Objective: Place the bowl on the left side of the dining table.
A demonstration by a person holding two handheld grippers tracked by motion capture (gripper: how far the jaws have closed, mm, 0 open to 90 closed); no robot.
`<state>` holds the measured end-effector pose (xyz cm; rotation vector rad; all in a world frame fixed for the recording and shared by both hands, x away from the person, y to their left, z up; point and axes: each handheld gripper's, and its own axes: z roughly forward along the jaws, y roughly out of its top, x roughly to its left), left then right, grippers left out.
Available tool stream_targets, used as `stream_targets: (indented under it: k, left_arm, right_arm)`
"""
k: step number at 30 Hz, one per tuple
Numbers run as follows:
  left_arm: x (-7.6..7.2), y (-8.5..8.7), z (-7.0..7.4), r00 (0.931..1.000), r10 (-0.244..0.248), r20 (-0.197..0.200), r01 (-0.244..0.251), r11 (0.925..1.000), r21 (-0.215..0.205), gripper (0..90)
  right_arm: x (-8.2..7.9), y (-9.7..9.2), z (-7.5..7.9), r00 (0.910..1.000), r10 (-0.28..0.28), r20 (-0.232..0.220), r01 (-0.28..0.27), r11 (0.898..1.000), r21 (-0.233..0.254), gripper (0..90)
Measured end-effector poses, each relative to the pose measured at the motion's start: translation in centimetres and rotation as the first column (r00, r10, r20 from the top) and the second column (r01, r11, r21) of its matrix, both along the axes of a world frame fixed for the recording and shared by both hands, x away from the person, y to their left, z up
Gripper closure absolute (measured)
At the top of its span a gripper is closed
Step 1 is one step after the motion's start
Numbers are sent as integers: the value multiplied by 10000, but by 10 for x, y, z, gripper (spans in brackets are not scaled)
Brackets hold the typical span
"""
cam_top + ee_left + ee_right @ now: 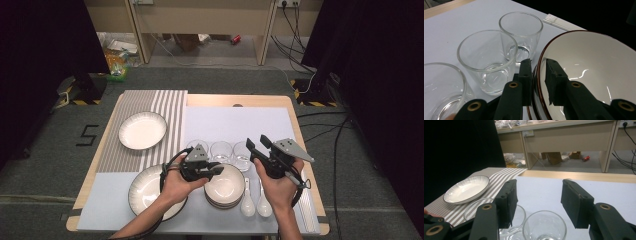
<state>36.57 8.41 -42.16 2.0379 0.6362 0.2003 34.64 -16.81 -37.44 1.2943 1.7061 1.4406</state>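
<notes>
High view, near edge to far edge. At 6 o'clock two forearms enter the frame, each hand carrying a hand-held gripper. The left hand-held gripper (216,170) lies over the rim of the top bowl (226,184) of a stack that stands near the middle of the tabletop (240,100); in the left gripper view its jaws straddle that brown-edged rim (539,75), one pad outside the wall and one inside, closed in to a narrow gap on the rim, though whether the pads already press on it cannot be told. The bowl stays seated on the stack. At 9 o'clock of the stack, partly under the left wrist, lies a large plate (142,189). At 3 o'clock of the stack two white spoons (255,202) lie side by side, bowls toward the near edge, and beyond them, along the right edge, a bundle of white chopsticks (309,210). The right hand-held gripper (257,142) is held above the tabletop at 2 o'clock of the stack, jaws spread wide with nothing between them; in the right gripper view they frame the glasses below. Just past the stack, at 12 o'clock, three clear glasses (221,150) stand upright in a row, close together. Farther off, at 10 o'clock, a second plate (142,130) rests on a striped mat (165,107). Beyond the far edge lie grey carpet and a wooden bench.
</notes>
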Motion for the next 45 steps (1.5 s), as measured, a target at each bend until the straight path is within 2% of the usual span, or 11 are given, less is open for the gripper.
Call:
stream_targets:
  k: [16,21,22,24,25,26,27,30,39,42,45]
  left_arm:
    - [-3,-2,5,9975,-245,657,203,9978,626,799]
    - [-3,-1,6,9961,-291,836,236,9975,662,817]
    - [-4,2,9,9968,-302,741,269,9986,453,825]
    - [-4,2,10,9969,-309,727,280,9988,410,826]
    - [-6,2,11,9945,-399,963,328,9967,743,826]
    - [-8,0,11,9918,-389,1217,283,9957,877,827]
    - [-7,1,12,9932,-441,1080,348,9957,861,828]
    - [-8,1,11,9931,-348,1118,275,9975,656,829]
    - [-12,2,15,9902,-358,1349,278,9977,612,828]
    - [-14,4,16,9894,-309,1416,236,9983,527,828]
    - [-15,6,17,9898,-221,1406,179,9994,311,828]
  right_arm:
    - [0,0,0,10000,-14,1,14,10000,-11,469]
    - [1,-1,0,10000,-19,35,19,10000,-59,469]
    - [1,-1,0,10000,-13,31,13,10000,-51,469]
    - [1,-1,0,10000,-14,32,14,10000,-47,469]
    - [0,0,0,10000,-4,-1,4,10000,3,469]
    - [1,1,-1,10000,15,-28,-15,10000,-54,469]
    - [1,1,-1,10000,26,-46,-27,10000,-40,469]
    - [1,1,-1,10000,30,-48,-30,9999,-105,469]
    - [1,-1,-1,10000,-36,-79,37,10000,73,469]
    - [1,-3,0,10000,-89,8,89,10000,-23,469]
    - [1,-4,0,9999,-99,52,99,9999,16,469]
